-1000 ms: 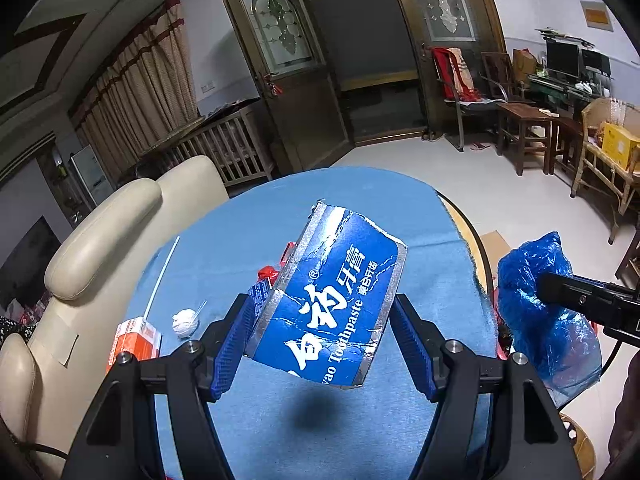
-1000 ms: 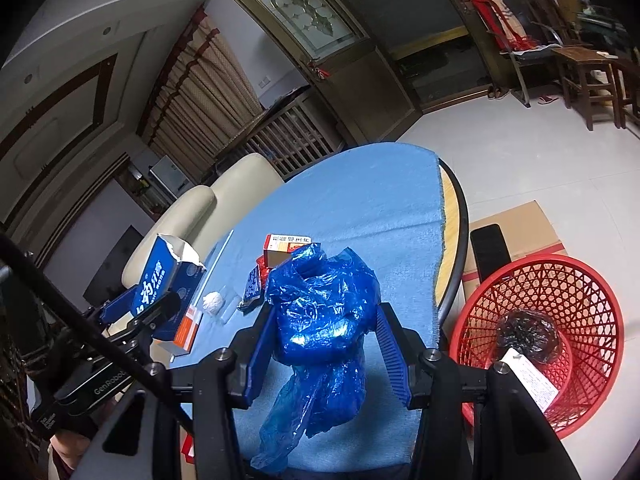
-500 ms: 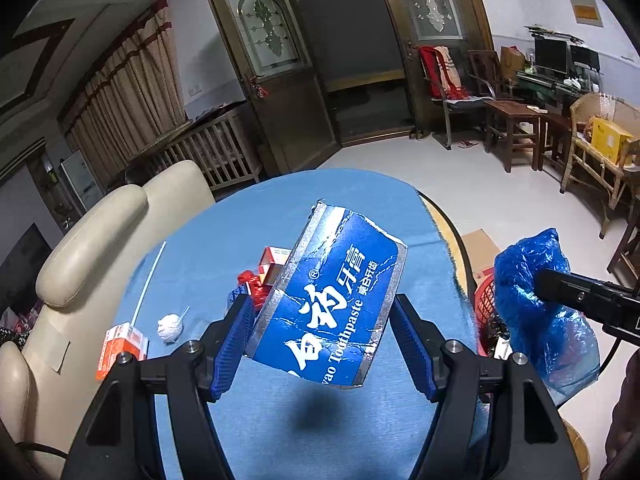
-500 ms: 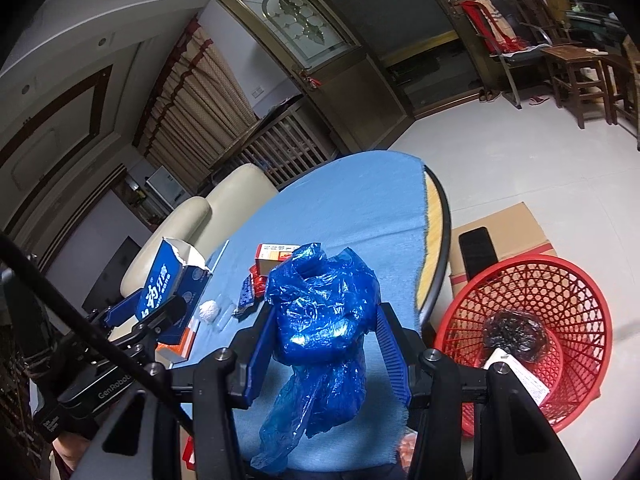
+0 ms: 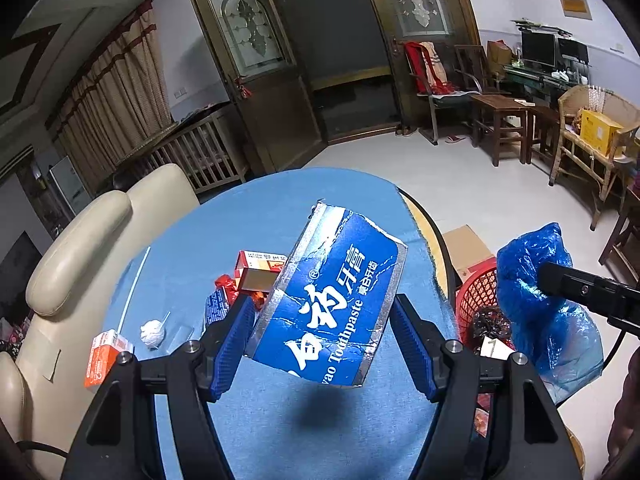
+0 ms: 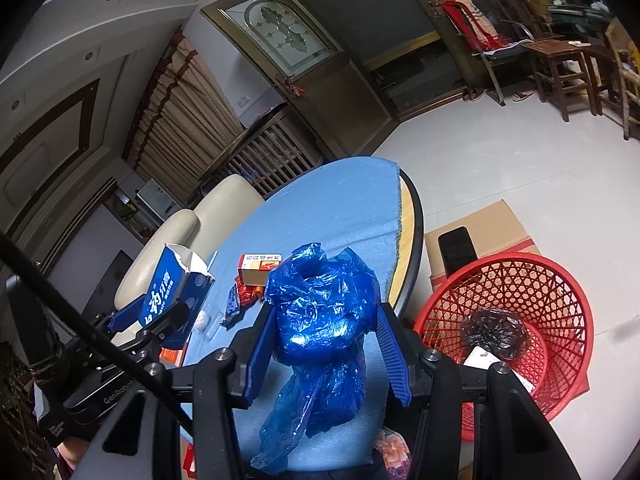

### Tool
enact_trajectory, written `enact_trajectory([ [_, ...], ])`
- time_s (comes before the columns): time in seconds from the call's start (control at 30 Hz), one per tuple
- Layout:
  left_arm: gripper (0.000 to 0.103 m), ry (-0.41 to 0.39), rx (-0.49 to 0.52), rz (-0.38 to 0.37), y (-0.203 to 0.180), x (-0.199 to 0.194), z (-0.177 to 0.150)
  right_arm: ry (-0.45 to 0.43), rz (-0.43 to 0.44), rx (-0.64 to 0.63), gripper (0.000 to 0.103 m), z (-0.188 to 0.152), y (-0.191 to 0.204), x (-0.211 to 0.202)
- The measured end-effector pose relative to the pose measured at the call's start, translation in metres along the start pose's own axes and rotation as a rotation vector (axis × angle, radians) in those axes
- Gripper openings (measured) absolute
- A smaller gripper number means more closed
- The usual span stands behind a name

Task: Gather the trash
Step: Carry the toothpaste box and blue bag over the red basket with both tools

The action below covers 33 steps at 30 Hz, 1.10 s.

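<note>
A round table under a blue cloth carries small litter ahead of the jaws. The left gripper clamps a torn toothpaste box, held tilted above the cloth. The right gripper pinches a blue bag; a red basket sits on the floor to its right.

Blue toothpaste box with white lettering and silver edges; crinkled blue plastic bag; red lattice basket; blue cloth-covered bench.
</note>
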<state>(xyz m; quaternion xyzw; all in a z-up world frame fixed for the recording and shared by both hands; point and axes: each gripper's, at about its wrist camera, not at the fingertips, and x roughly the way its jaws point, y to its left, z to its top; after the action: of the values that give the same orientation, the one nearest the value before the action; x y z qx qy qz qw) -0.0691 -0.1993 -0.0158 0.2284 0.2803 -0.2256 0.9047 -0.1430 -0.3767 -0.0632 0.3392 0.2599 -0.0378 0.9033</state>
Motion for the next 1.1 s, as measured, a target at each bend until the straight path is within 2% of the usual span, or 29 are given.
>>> enact_trajectory([
  [1.1,0.071,0.042,-0.004,-0.017,-0.003,0.016,-0.001,0.015,-0.012,0.025,0.053,0.000,-0.005,0.006],
])
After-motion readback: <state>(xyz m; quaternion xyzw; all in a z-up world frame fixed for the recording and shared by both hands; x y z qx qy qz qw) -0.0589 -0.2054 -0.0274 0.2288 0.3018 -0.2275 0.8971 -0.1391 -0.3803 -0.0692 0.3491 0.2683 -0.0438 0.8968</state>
